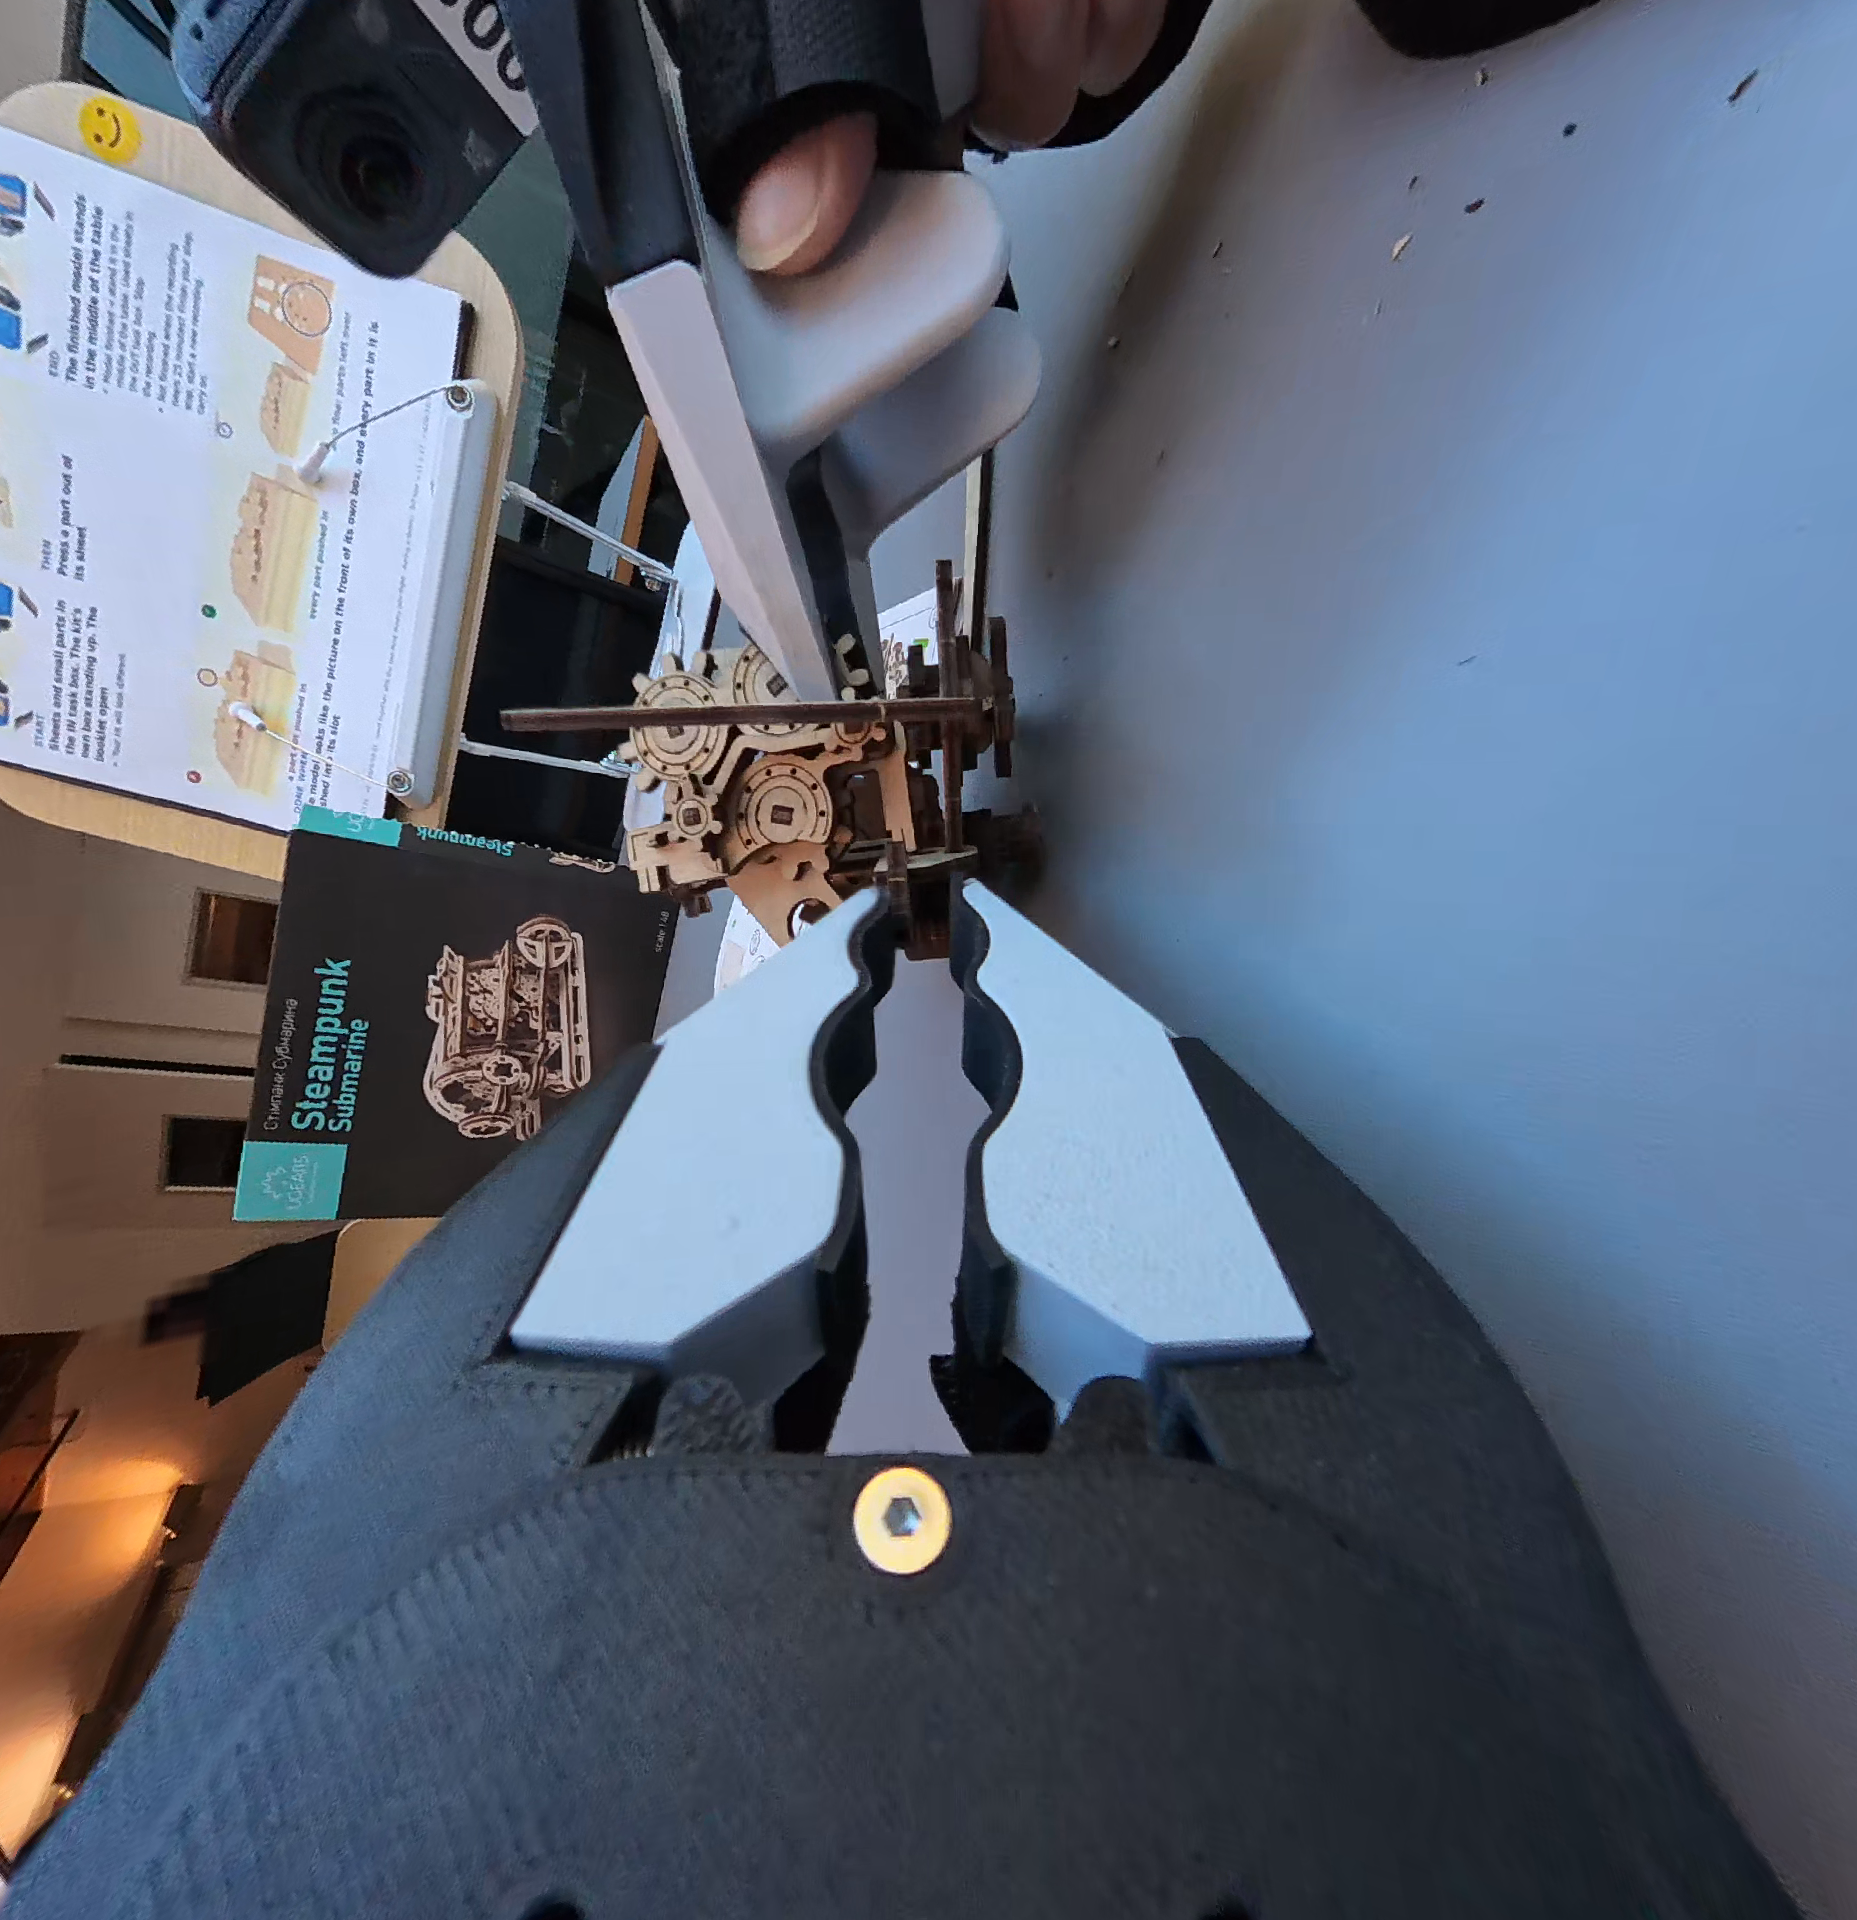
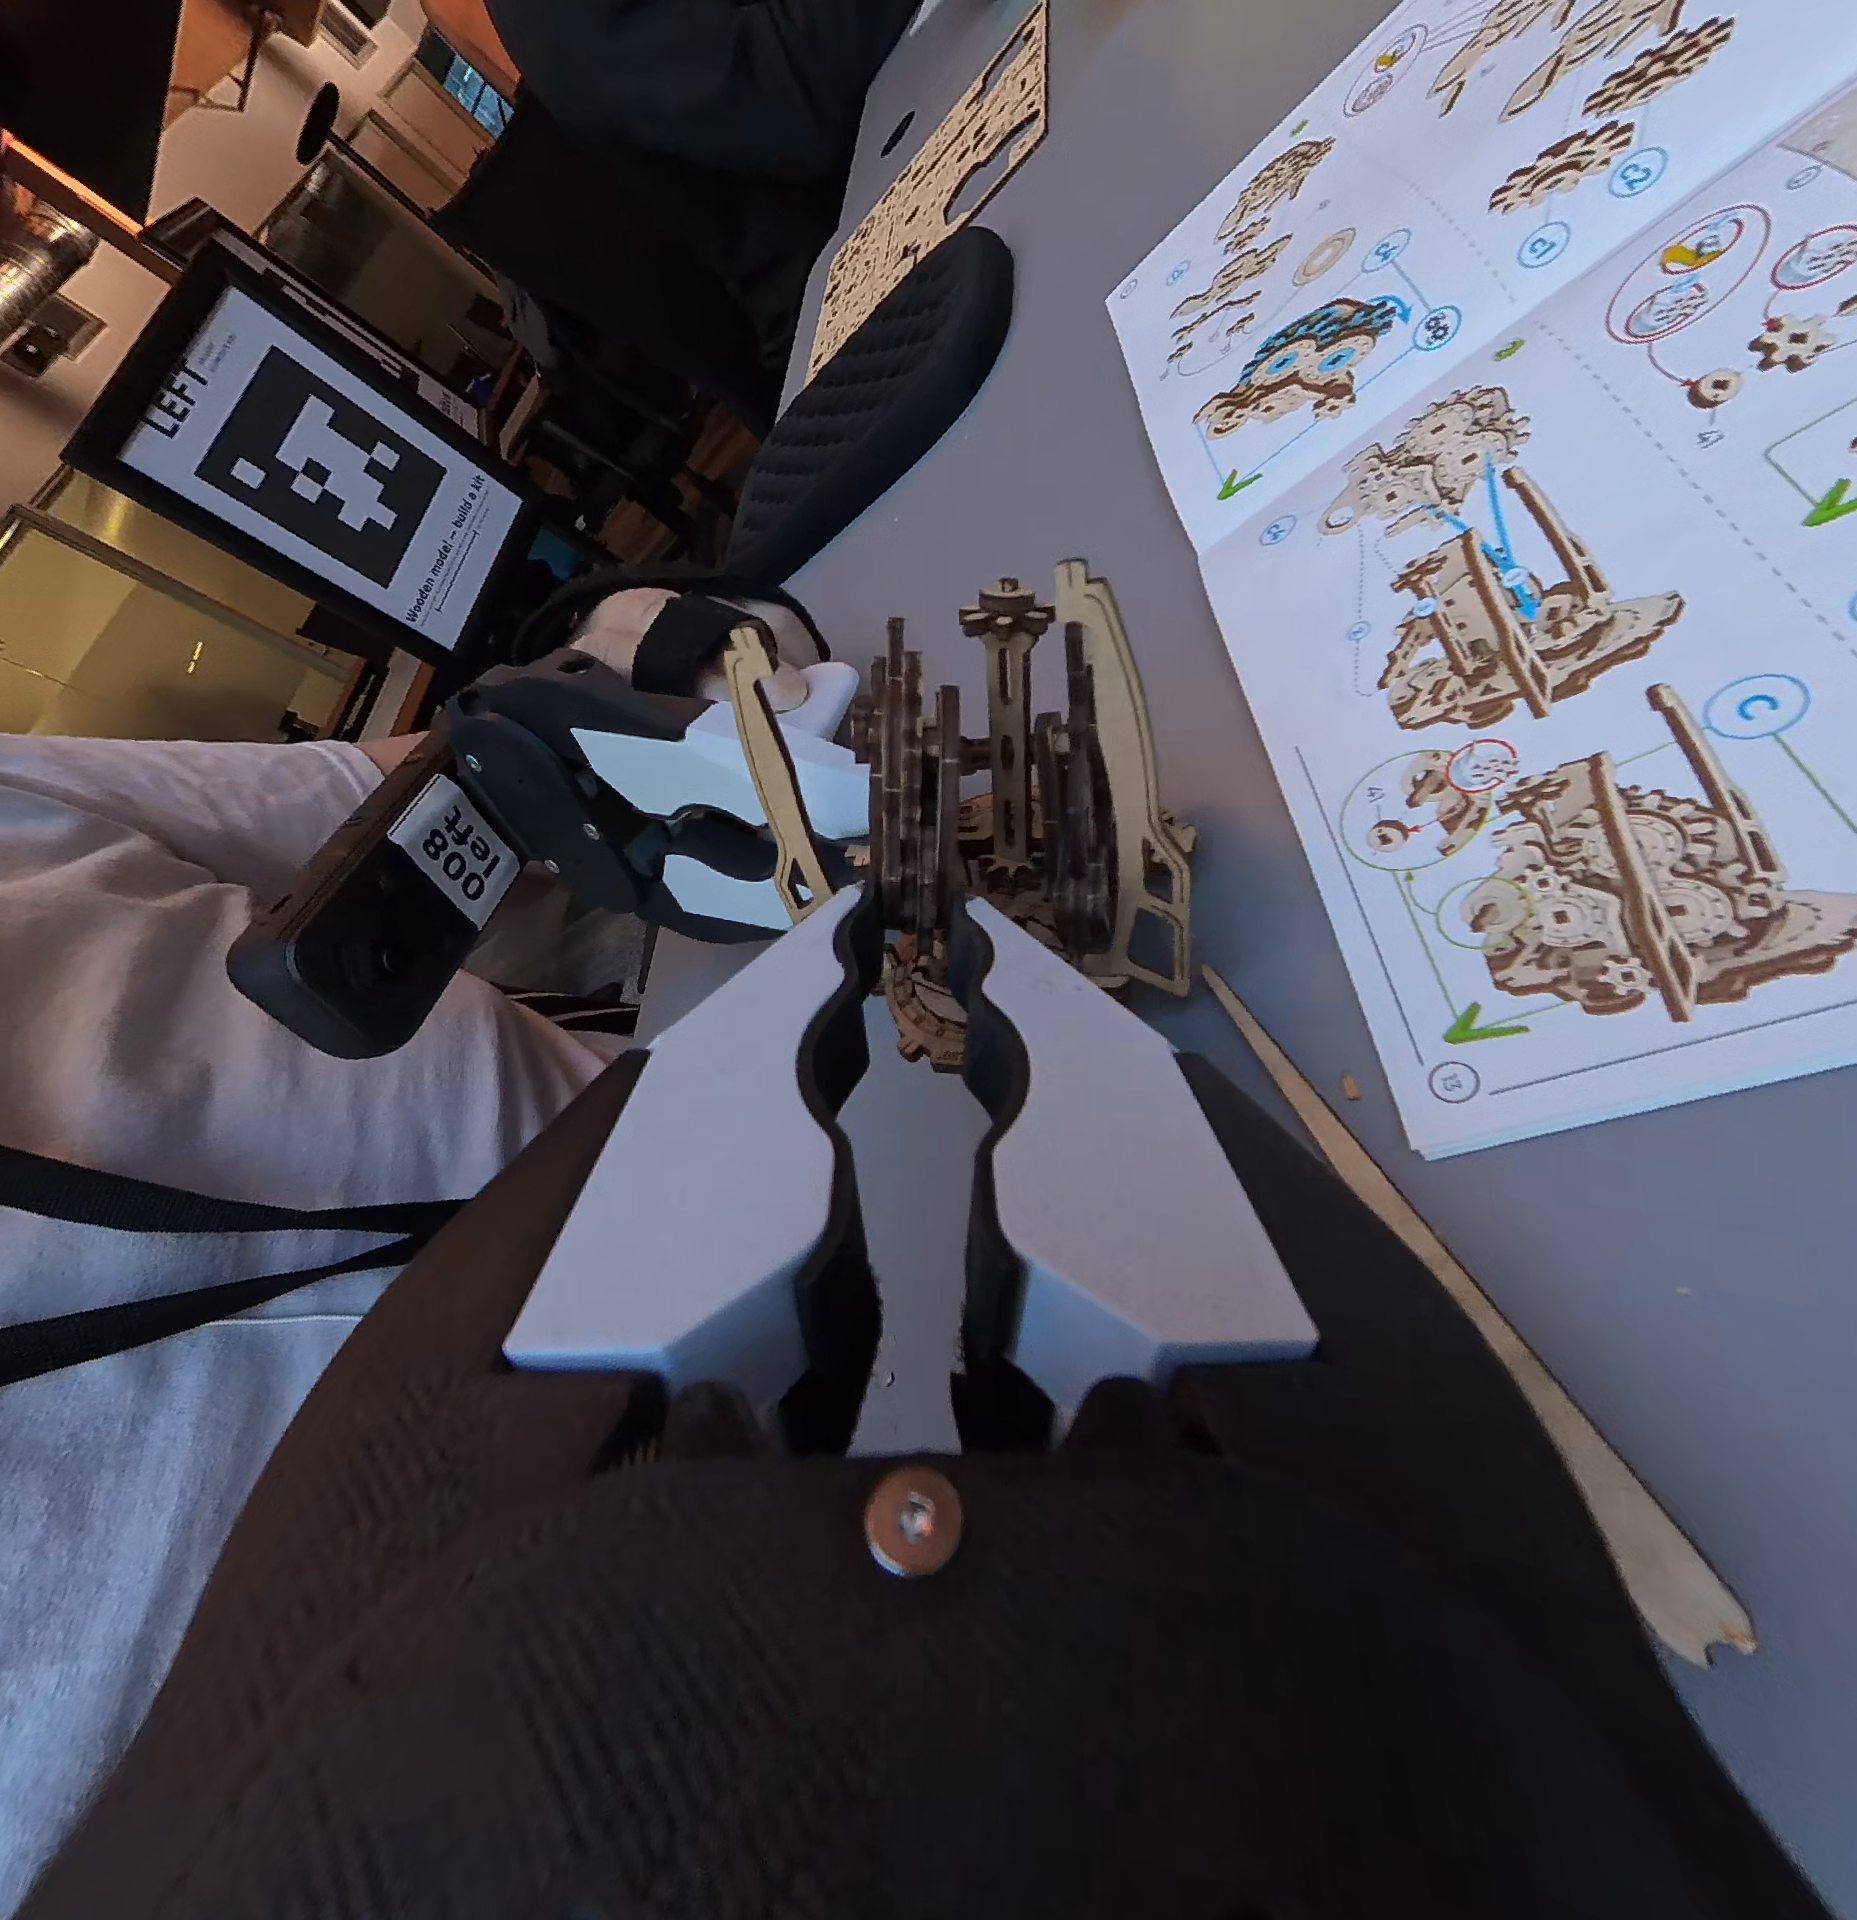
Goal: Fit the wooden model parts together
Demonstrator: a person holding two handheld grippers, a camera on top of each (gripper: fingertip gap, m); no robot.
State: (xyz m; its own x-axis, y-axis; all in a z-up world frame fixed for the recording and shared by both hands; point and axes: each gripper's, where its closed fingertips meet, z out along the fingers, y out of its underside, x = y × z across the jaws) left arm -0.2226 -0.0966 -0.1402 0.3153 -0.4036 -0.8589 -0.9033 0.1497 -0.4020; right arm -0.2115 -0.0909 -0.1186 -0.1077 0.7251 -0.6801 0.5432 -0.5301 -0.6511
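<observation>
The wooden model [image 1: 789, 800], a half-built block of pale gears and dark plates, stands on the grey table [image 1: 1475, 935]. My left gripper [image 1: 922, 909] is shut on a dark plate edge at the model's near side. My right gripper [image 1: 836, 670] reaches in from above, with its tips on the model's top. In the right wrist view the model [image 2: 1017, 821] stands upright, and my right gripper [image 2: 916, 914] is shut on its dark gear stack. My left gripper [image 2: 789, 821] comes in from the left, and its white fingers [image 2: 685, 764] straddle the model's pale side frame.
An open instruction booklet [image 2: 1547, 540] lies right of the model. A loose wooden strip [image 2: 1423, 1299] lies beside it. A punched part sheet [image 2: 934, 187] lies farther back. The dark kit box [image 1: 436, 1039] and an instruction sheet on a stand [image 1: 176, 468] stand behind. Wood chips [image 1: 1475, 203] dot the table.
</observation>
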